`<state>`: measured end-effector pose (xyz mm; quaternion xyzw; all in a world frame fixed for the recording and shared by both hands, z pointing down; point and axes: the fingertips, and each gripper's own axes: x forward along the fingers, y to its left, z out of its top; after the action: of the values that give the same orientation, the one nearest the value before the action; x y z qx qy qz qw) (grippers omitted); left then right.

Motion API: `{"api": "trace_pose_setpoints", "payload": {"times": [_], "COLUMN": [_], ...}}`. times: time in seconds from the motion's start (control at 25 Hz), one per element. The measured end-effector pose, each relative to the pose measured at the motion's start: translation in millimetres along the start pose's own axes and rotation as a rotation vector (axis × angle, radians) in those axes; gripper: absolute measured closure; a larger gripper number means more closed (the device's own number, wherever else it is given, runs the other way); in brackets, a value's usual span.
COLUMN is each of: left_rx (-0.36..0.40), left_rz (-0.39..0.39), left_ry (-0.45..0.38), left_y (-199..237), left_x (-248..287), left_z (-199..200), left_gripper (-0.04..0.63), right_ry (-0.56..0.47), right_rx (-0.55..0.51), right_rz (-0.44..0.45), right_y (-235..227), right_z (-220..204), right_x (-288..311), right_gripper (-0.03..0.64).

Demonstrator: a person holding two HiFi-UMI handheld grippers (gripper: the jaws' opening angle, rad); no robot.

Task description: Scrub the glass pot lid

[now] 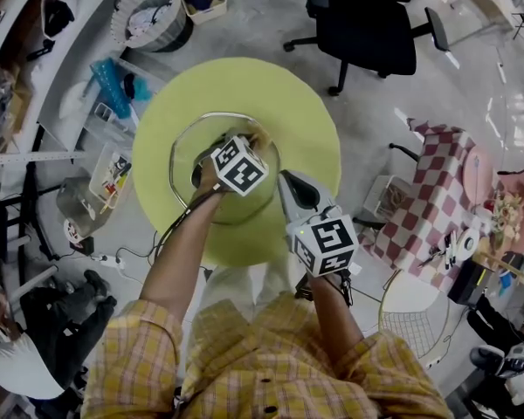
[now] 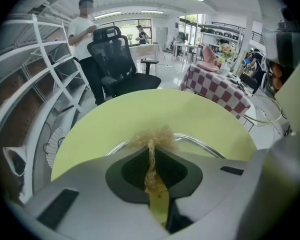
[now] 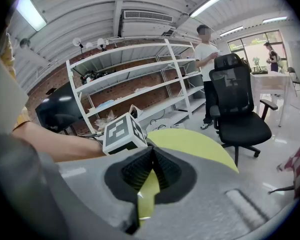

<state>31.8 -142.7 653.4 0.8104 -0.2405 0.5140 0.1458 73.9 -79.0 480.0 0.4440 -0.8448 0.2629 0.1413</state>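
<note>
Glass domed pot lid [image 1: 189, 155] on round yellow-green table [image 1: 306, 120]: stiff, likely slick, breakable; steady by rim. Left gripper [image 2: 151, 149] clamped on tan fibre scrubber [image 2: 152, 136]; right gripper [image 3: 151, 153] closed, empty.

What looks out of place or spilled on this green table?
Nothing stands out. The glass pot lid sits on the table, the left gripper pinches a fibrous scrubber over it, and the right gripper is shut, empty.
</note>
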Motion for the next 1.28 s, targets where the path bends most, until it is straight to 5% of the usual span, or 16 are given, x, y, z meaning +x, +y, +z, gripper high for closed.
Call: {"api": "trace_pose_setpoints", "payload": {"times": [0.4,1.28], "left_rx": [0.053,-0.243], "left_rz": [-0.012,-0.096], "left_ry": [0.076,0.086], "left_y": [-19.1,-71.4], "left_x": [3.5,-7.1], "left_z": [0.2,-2.4], "left_gripper": [0.558,0.558], "right_ry": [0.004,0.009], "right_rx": [0.000,0.001], "right_rz": [-0.005,-0.032], "right_y": [-2.0,-6.7], "right_z": [-2.3,-3.0], "right_x": [-12.3,-28.2], "right_gripper": [0.618,0.618]}}
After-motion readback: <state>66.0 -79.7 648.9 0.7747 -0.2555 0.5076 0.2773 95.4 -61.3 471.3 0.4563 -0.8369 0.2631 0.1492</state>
